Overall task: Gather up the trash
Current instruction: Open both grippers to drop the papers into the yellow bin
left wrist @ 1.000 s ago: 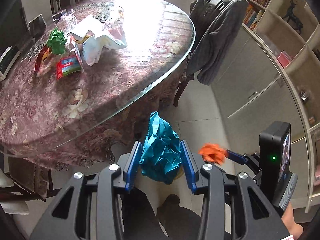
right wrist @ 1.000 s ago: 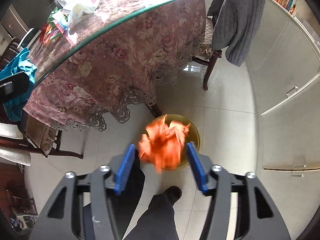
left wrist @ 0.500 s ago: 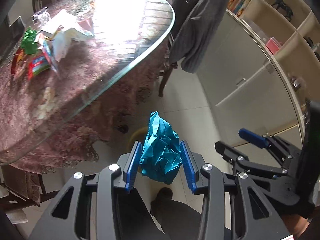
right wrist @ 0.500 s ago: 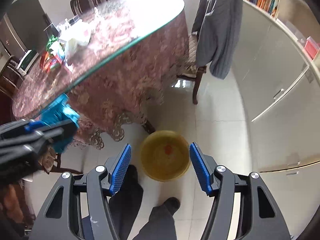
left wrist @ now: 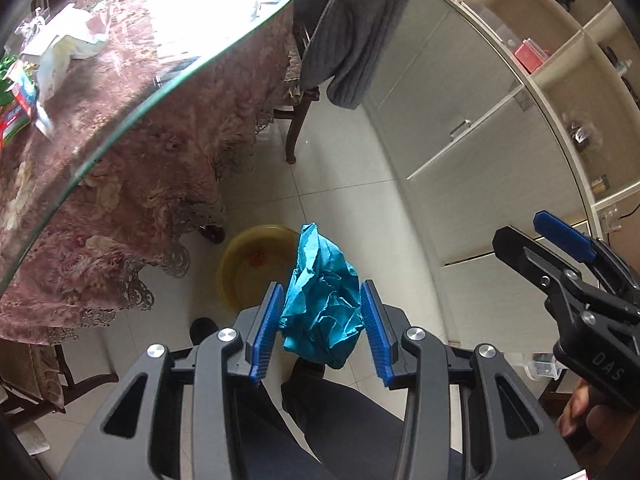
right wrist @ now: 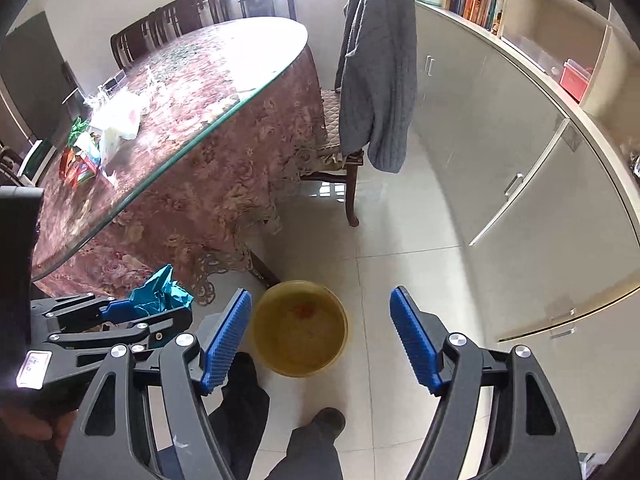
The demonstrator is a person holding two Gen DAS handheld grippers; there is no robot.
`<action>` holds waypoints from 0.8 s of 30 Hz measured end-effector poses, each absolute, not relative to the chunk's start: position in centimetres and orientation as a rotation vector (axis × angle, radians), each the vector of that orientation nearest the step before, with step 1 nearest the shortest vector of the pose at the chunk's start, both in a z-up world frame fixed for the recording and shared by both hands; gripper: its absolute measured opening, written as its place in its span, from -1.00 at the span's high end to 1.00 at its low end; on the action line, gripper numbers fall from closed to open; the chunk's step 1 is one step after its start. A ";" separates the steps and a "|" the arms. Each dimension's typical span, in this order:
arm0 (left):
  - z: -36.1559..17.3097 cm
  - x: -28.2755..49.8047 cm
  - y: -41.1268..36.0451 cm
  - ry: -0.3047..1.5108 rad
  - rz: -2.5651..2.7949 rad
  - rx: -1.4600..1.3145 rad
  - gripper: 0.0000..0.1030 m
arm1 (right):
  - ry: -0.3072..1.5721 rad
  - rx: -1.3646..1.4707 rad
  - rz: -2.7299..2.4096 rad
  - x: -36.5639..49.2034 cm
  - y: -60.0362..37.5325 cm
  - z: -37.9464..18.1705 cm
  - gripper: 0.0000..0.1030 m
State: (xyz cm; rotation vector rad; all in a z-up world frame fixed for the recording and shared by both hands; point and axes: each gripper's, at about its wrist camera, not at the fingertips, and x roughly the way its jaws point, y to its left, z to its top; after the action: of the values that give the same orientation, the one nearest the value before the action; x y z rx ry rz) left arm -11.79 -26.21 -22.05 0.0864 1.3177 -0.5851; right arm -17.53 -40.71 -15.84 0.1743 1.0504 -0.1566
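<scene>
Left claw (left wrist: 322, 322) pinches my crumpled teal paper (left wrist: 322, 312) just above the yellow bin (left wrist: 248, 266) at lower centre, ready to drop; right claw (right wrist: 320, 336), jaws just widened, holds nothing, its orange scrap (right wrist: 304, 310) binned.

teal crumpled paper (left wrist: 324, 312) | yellow bin (right wrist: 300, 334), tiny orange scrap (right wrist: 305, 310) inside | pink-maroon floral tablecloth (right wrist: 224, 168) w/ lace hem | grey knit sweater (right wrist: 380, 80) | blue ribbed pads (right wrist: 226, 338), black gripper frames | pale floor tiles (right wrist: 400, 280)
</scene>
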 end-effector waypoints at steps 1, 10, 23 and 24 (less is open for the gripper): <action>-22.1 -11.8 -26.4 1.318 -0.586 0.091 0.19 | 1.050 0.174 -0.155 -17.6 -40.9 -15.8 -0.36; -22.2 -11.3 -27.0 1.321 -0.583 0.108 0.10 | 1.046 0.175 -0.150 -17.3 -41.2 -15.9 -0.36; -20.2 -9.6 -25.0 1.281 -0.543 0.060 0.07 | 1.022 0.165 -0.096 -15.1 -39.6 -14.6 -0.36; -19.8 -9.4 -24.5 1.271 -0.532 0.054 0.05 | 1.017 0.160 -0.087 -14.7 -39.2 -14.3 -0.36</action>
State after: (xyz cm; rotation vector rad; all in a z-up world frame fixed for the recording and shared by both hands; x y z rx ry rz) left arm -9.43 -24.52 -19.79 0.0544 1.2705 -0.5321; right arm -14.72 -39.20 -14.32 0.1601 1.0167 -0.0865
